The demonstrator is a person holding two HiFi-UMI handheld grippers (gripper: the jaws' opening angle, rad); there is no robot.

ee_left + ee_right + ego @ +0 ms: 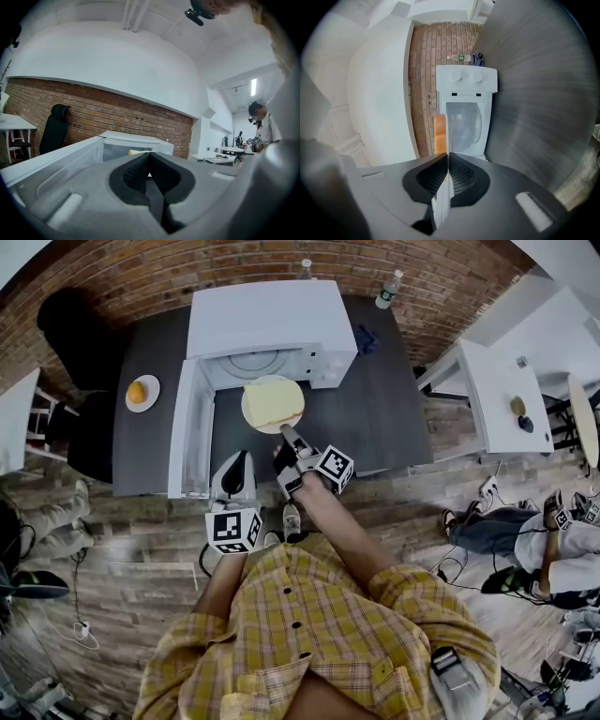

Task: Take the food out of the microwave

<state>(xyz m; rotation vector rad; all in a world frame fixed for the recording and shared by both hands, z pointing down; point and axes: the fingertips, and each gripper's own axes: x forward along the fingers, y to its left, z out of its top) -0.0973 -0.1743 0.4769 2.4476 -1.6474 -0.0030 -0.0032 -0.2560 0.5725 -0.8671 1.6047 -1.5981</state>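
Note:
A white plate (251,418) with a yellow slab of food (273,400) hangs over the dark table (375,418), just in front of the open white microwave (272,320). My right gripper (284,431) is shut on the plate's near rim. In the right gripper view the plate (439,206) runs edge-on between the pads, with the food (439,136) beyond and the microwave (466,112) behind it. The microwave door (190,432) stands swung out to the left. My left gripper (235,459) sits beside that door, shut (149,176) with nothing in it.
A small plate with an orange (142,392) lies on the table left of the microwave. A black chair (70,329) stands at the back left. Bottles (389,289) and a dark cloth (364,338) sit behind. A white table (502,399) and people are at the right.

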